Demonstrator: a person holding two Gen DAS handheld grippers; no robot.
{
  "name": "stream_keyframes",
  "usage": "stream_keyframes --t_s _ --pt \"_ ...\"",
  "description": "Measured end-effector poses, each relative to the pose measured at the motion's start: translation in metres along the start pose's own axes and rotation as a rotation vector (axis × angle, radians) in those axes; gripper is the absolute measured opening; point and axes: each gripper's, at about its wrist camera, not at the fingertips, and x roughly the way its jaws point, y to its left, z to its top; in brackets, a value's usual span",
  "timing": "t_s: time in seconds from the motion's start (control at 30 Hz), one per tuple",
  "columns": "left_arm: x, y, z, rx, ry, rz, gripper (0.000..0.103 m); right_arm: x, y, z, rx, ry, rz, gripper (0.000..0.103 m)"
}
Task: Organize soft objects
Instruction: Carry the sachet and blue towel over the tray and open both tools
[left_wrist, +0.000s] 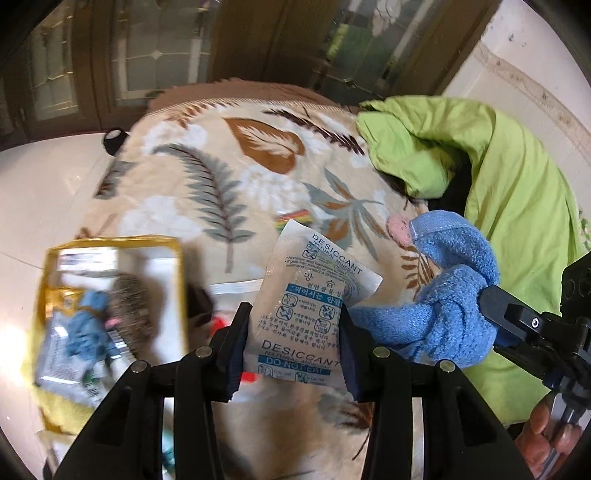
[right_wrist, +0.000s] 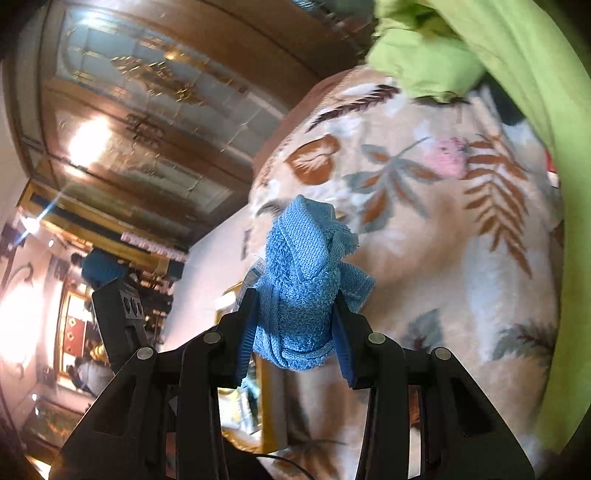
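In the left wrist view we saw the desiccant packet (left_wrist: 314, 295) standing almost upright at the lower centre of the frame, its long axis running from the bottom up to the upper right. The left hand-held gripper (left_wrist: 293, 332) held it between its two pads at the lower half, the jaws at a middle width. The blue towel (right_wrist: 306, 291) was bundled, its long axis pointing up and away from the right hand-held gripper (right_wrist: 295, 325), which clamped it at the lower part. Both things hung above the leaf-patterned blanket (left_wrist: 207, 177). At the lower right corner, fingers (left_wrist: 543, 428) wrapped the right handle. A green cloth (left_wrist: 517, 177) lay at the right.
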Motion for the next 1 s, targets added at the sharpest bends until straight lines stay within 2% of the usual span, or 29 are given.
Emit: stream_keyframes --t_s 0.3,0.53,0.73,0.87,1.0 --pt "-0.057 0.047 -0.020 -0.070 -0.070 0.035 0.043 0.022 0.066 -0.027 -0.101 0.114 0.106 0.038" --pt "-0.087 0.086 -0.033 -0.130 -0.114 0.082 0.043 0.052 0.114 -0.050 -0.197 0.208 0.153 0.038" --pt "-0.078 0.120 -0.041 -0.184 -0.096 0.135 0.044 0.099 0.131 -0.063 -0.261 0.313 0.116 0.038" --pt "-0.061 0.137 -0.049 -0.210 -0.070 0.159 0.044 0.142 0.130 -0.073 -0.310 0.385 0.046 0.038" --pt "-0.046 0.150 -0.054 -0.221 -0.052 0.189 0.044 0.176 0.124 -0.077 -0.368 0.417 -0.030 0.038"
